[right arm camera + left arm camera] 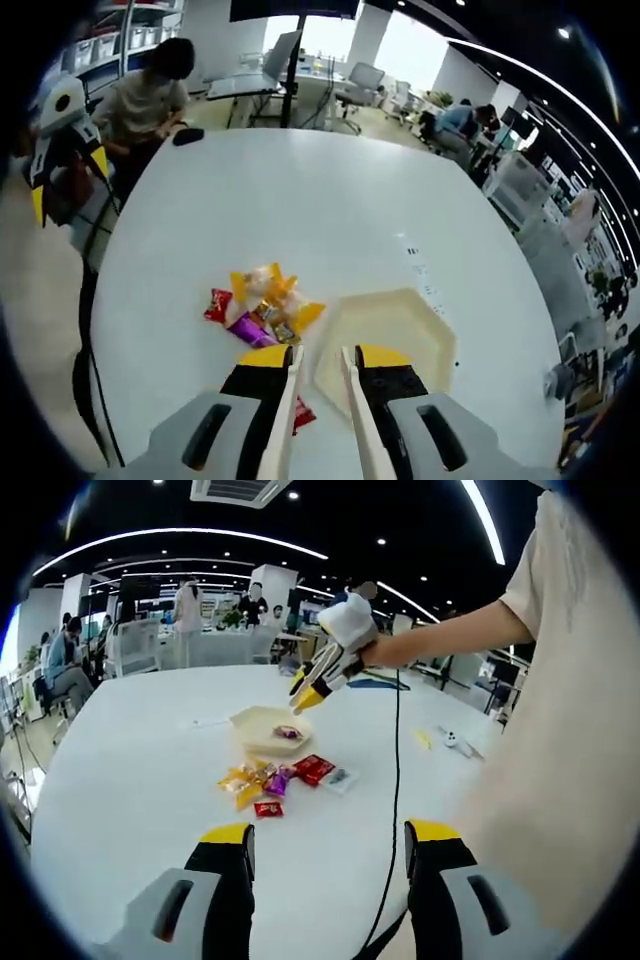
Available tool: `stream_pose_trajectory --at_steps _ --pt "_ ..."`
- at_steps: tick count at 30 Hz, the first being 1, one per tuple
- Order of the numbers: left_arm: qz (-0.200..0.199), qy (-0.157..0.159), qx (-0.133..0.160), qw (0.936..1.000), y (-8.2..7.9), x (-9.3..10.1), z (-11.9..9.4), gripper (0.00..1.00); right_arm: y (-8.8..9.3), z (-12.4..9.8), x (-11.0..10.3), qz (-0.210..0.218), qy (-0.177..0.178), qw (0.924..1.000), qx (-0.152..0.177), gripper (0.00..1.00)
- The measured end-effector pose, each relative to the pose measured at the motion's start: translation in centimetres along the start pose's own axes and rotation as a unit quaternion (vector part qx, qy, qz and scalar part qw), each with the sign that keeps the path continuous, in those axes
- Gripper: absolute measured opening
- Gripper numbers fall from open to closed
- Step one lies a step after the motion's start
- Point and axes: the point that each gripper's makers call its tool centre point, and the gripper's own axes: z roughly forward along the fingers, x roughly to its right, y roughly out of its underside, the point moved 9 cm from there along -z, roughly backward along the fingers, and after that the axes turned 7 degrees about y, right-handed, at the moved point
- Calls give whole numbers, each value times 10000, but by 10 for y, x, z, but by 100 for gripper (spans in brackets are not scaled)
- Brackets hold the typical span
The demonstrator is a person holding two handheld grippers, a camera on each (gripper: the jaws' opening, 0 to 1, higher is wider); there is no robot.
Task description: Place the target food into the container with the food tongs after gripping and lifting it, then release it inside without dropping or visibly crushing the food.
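Observation:
A cream hexagonal container [245, 720] sits mid-table with a purple packet [288, 733] lying inside it. Just in front of it is a pile of several wrapped snacks [268, 780], orange, purple and red. My right gripper [303, 695], held by a hand, hovers just above the container's far right rim. In the right gripper view its jaws [320, 355] stand a narrow gap apart with nothing between them, above the container [440, 340] and the snack pile [262, 298]. My left gripper [330, 832] is wide open and empty, well short of the pile.
A black cable [395, 780] runs across the round white table [130, 780]. Small items [450, 740] lie at its right. A white strip [415, 265] lies beyond the container. A person [150, 90] sits at the table's edge beside a dark object [187, 135].

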Motion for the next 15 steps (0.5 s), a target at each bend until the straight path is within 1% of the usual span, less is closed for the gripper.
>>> stream_pose_trajectory --at_steps 9,15 --pt "-8 -105 129 9999 4 6 -7 60 -4 0 -26 -2 -179 9998 2 24" --pt "-51 -189 187 9996 8 8 -13 60 -6 5 -41 -16 -314 9995 -1 25"
